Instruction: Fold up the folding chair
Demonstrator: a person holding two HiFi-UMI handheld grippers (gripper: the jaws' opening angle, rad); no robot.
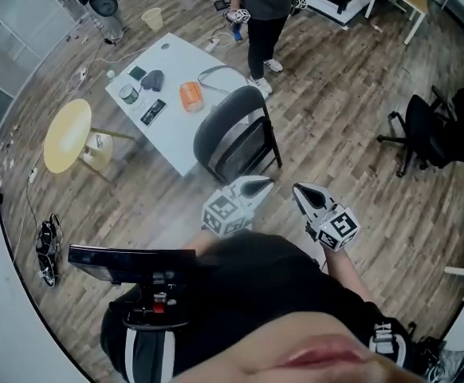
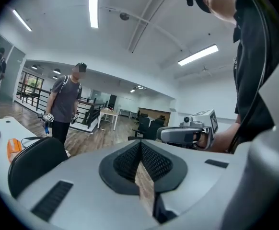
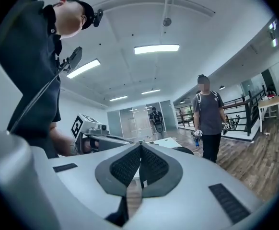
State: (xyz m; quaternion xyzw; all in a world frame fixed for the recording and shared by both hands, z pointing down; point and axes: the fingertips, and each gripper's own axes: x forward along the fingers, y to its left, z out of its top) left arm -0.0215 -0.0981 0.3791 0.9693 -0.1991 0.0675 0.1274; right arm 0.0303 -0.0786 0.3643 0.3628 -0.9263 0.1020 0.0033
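Item: folding chair [image 1: 233, 134], standing on floor [image 1: 336, 118] just beside tabletop [image 1: 172, 62] near corner; whether fully flat, can't tell. L hand-held gripper [image 1: 261, 185] & R hand-held gripper [image 1: 302, 193]: both clenched, empty, hovering apart from chair. If seat's still down: be gripping back's top edge w/ one, lifting seat front w/ other.

pale grey left tongs [image 1: 262, 184] and right tongs [image 1: 298, 190] — black shirt [image 1: 256, 294].

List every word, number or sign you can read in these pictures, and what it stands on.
No text can be read.
Left cube and right cube: square patterns only, no letters.
Black slab on the table: pale print, too small to read.
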